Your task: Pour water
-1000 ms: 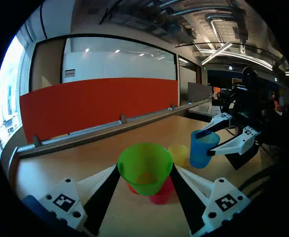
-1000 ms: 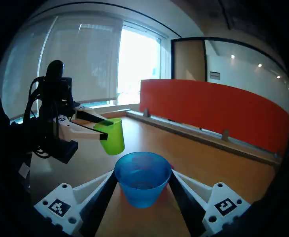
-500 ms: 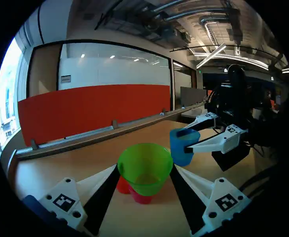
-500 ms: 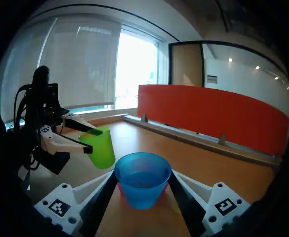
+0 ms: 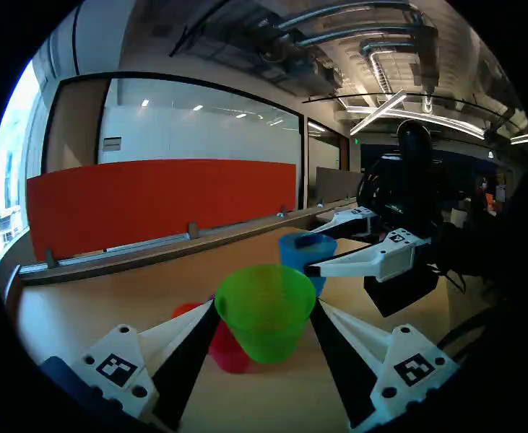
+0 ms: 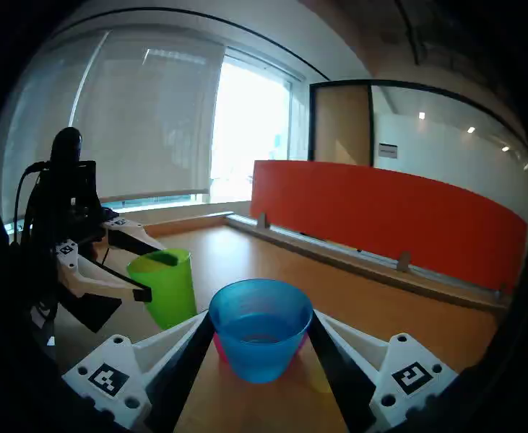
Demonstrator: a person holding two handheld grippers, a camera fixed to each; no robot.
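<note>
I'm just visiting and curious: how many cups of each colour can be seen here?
green cup: 1
blue cup: 1
red cup: 1 for certain; it is partly hidden, so a second red one may be there
Total: 3 cups, as far as can be told

A light wooden tabletop (image 5: 119, 296) carries an upright red plastic cup (image 5: 229, 351) between 6 and 7 o'clock. A second reddish cup (image 5: 185, 310) stands just beside it, at its 10 o'clock. A long red divider panel (image 5: 155, 202) lines the far edge.
</note>
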